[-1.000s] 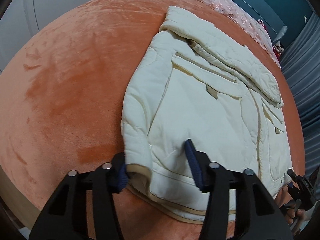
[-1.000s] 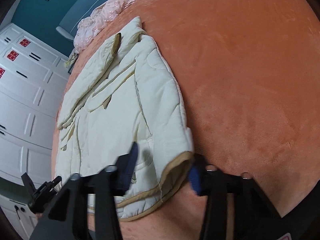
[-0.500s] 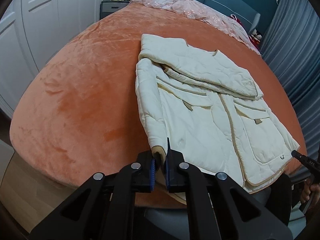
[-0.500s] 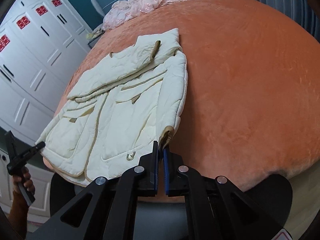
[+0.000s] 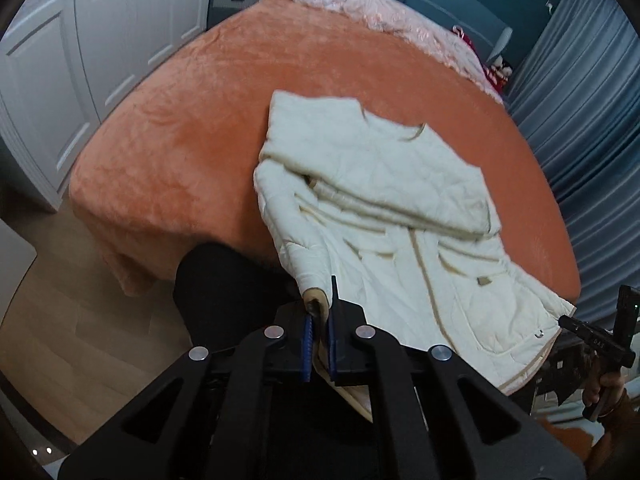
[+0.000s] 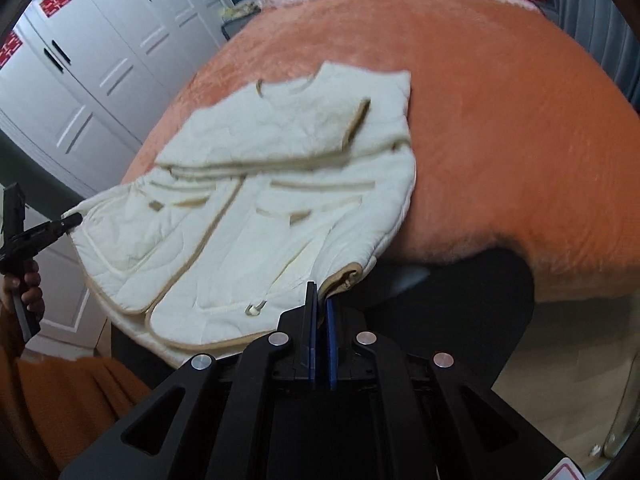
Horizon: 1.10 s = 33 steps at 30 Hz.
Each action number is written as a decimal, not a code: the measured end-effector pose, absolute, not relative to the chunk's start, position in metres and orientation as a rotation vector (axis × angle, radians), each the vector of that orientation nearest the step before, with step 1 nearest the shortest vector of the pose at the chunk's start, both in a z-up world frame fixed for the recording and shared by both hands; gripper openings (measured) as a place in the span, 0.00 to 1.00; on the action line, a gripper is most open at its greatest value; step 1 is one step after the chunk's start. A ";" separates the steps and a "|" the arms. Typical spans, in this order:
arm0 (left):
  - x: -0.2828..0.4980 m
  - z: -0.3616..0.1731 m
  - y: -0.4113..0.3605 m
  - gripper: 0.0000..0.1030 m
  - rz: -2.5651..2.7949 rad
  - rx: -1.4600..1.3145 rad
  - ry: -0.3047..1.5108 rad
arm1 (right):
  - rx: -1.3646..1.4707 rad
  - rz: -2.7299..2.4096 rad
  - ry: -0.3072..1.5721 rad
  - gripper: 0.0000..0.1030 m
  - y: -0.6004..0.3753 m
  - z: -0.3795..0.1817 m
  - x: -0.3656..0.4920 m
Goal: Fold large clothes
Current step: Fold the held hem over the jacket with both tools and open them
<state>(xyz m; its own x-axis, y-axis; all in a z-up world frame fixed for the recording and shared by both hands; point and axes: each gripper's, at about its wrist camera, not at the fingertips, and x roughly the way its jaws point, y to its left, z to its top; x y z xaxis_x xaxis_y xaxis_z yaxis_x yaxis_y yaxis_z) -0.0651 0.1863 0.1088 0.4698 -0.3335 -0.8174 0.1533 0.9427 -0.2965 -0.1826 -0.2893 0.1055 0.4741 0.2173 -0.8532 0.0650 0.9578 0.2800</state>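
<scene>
A cream quilted jacket (image 5: 392, 216) with tan trim lies on the orange bed (image 5: 192, 128), its lower part lifted off the near edge. My left gripper (image 5: 319, 320) is shut on the hem corner by one sleeve cuff. My right gripper (image 6: 320, 312) is shut on the opposite hem corner by the other cuff of the jacket (image 6: 256, 208). One sleeve is folded across the chest. Each gripper shows in the other's view, the right gripper (image 5: 592, 336) and the left gripper (image 6: 44, 228), holding the far hem corner.
The orange bed (image 6: 500, 128) has a pink quilt (image 5: 360, 4) at its head. White wardrobe doors (image 5: 60, 60) stand on one side, grey-blue curtains (image 5: 580, 92) on the other. Wooden floor (image 5: 60, 320) lies below the bed's near edge.
Both grippers closed on the hem corners, then pulled back and up from the bed. The jacket's lower part has lifted and slid toward the near edge.
</scene>
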 end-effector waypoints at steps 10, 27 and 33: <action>0.083 0.151 0.150 0.04 -0.243 -0.161 0.749 | 0.343 -0.053 0.695 0.04 -0.337 0.155 -0.016; 0.257 -0.008 0.101 0.10 -0.014 -0.098 1.006 | 0.467 -0.237 0.825 0.11 -0.358 0.019 0.135; 0.233 0.024 0.121 0.74 -0.024 -0.168 0.828 | 0.475 -0.267 0.648 0.65 -0.363 0.044 0.104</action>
<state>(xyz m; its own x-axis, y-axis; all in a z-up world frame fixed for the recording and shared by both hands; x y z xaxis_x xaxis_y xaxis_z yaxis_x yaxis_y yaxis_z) 0.2332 0.1207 0.0235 0.6772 -0.0864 -0.7307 -0.0442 0.9865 -0.1576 0.1041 -0.3628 0.0439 0.7687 -0.0909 -0.6331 0.3807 0.8605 0.3386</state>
